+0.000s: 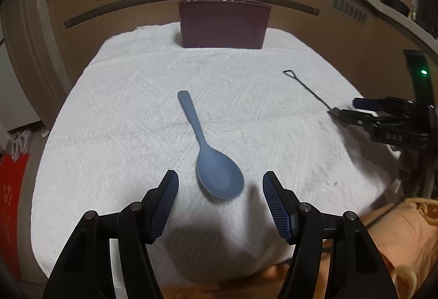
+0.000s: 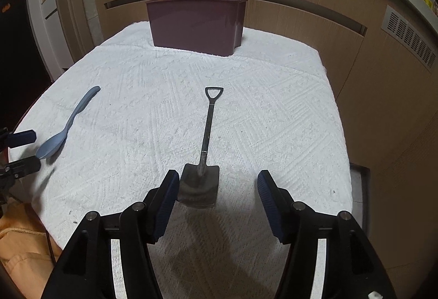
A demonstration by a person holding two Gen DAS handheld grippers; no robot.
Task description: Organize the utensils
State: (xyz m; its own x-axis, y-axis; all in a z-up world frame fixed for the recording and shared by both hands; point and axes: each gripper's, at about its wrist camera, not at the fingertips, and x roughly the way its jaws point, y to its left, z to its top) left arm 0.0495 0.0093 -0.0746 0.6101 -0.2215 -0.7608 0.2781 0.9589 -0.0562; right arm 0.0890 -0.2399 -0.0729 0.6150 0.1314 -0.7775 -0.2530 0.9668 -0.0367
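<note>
White textured towel [image 1: 142,113] covers the whole work surface, one piece, creased near the far end. On its far edge stands one maroon utensil bin [image 1: 223,25], upright, rectangular, already holding a handful of utensils: two pale wooden sticks and a few spoon heads poke out the top; exact count inside I can't tell.

Loose utensils on the towel: two. One blue spoon [image 1: 212,156], matte plastic, wide oval bowl facing up, flat handle pointing away toward the bin and angled slightly left. One shovel-shaped spoon [image 2: 204,162], dark metal, squared spade blade, thin shaft, triangular loop grip at the far end, lying flat with the handle toward the bin.

Grippers: two, one in each hand. My left gripper [image 1: 220,191] is spread apart, nothing pinched; the blue spoon's bowl sits between and just ahead of the fingertips, neither pad touching it. My right gripper [image 2: 217,189] is likewise parted and holding nothing; the shovel blade lies between the tips, close against the left finger [image 2: 164,203], well clear of the right one. Whether that left pad touches the blade edge I can't tell.

The two spoons lie well apart, blue on my left, shovel on my right. Orange fabric [image 2: 19,244] at the near edge.
</note>
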